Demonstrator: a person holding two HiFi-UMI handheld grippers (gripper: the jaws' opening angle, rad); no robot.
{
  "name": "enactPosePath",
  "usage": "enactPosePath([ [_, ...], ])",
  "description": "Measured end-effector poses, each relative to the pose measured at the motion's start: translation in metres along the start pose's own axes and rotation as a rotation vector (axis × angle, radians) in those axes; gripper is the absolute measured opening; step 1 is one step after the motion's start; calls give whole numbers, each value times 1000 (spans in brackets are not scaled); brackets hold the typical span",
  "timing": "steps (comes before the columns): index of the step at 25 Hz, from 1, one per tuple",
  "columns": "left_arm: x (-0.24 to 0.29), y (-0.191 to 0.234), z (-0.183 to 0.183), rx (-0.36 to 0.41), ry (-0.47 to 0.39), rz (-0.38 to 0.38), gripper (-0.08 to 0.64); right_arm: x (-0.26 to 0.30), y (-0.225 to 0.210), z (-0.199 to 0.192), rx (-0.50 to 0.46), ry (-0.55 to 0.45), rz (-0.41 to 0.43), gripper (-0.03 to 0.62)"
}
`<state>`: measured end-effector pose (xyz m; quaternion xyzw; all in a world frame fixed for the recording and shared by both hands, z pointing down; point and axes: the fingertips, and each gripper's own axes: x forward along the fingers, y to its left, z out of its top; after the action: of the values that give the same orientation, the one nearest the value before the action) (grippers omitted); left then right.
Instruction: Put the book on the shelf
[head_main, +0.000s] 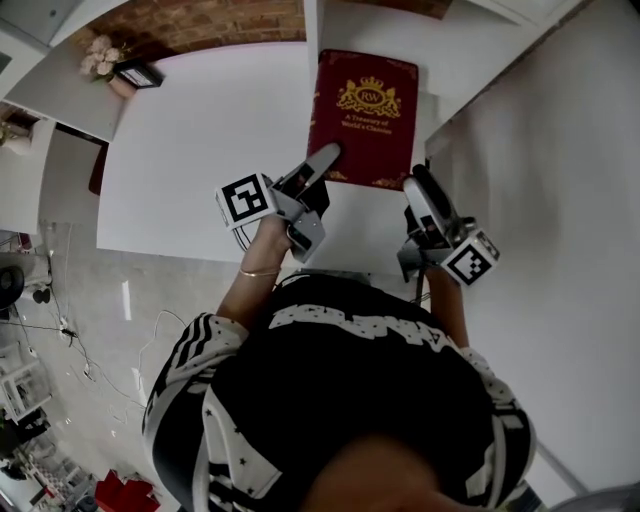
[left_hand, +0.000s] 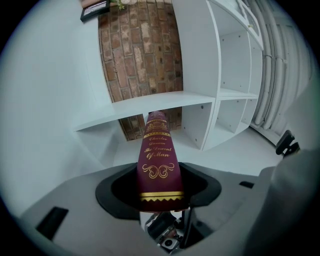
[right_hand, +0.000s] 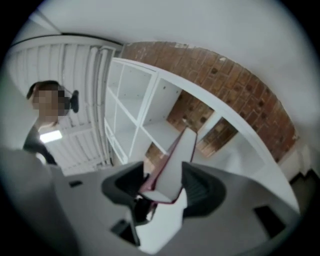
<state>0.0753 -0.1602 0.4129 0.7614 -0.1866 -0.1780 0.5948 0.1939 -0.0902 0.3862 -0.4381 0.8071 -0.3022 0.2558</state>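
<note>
A dark red book (head_main: 365, 115) with a gold crest on its cover lies flat in the air before the white shelf (head_main: 200, 140). My left gripper (head_main: 325, 158) is shut on its near left corner, at the spine. In the left gripper view the gold-lettered spine (left_hand: 157, 160) fills the gap of my left gripper (left_hand: 159, 187). My right gripper (head_main: 415, 180) is at the near right corner. In its own view the white page edge of the book (right_hand: 175, 160) sits askew between the wide jaws of my right gripper (right_hand: 165, 187), which do not clamp it.
The shelf has open white compartments (left_hand: 235, 65) in front of a brick wall (left_hand: 140, 50). On its top stand a photo frame (head_main: 137, 73) and flowers (head_main: 100, 55). A white wall (head_main: 560, 200) runs along the right. A person (right_hand: 42, 125) is beside a radiator.
</note>
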Motion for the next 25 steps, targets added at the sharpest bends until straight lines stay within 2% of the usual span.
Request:
enactPosePath([
  [4, 0, 0, 0, -7, -3, 2, 253, -3, 19, -13, -149, 60, 32, 235],
  [7, 0, -1, 0, -10, -2, 5, 253, 0, 19, -23, -200, 106, -1, 215],
  [10, -1, -4, 1, -18, -5, 4, 253, 0, 18, -24, -200, 108, -31, 164],
  [19, -1, -5, 4, 6, -24, -15, 253, 1, 18, -24, -217, 71, -48, 160],
  [25, 0, -8, 5, 66, -14, -23, 264, 2, 20, -20, -232, 43, -44, 156],
])
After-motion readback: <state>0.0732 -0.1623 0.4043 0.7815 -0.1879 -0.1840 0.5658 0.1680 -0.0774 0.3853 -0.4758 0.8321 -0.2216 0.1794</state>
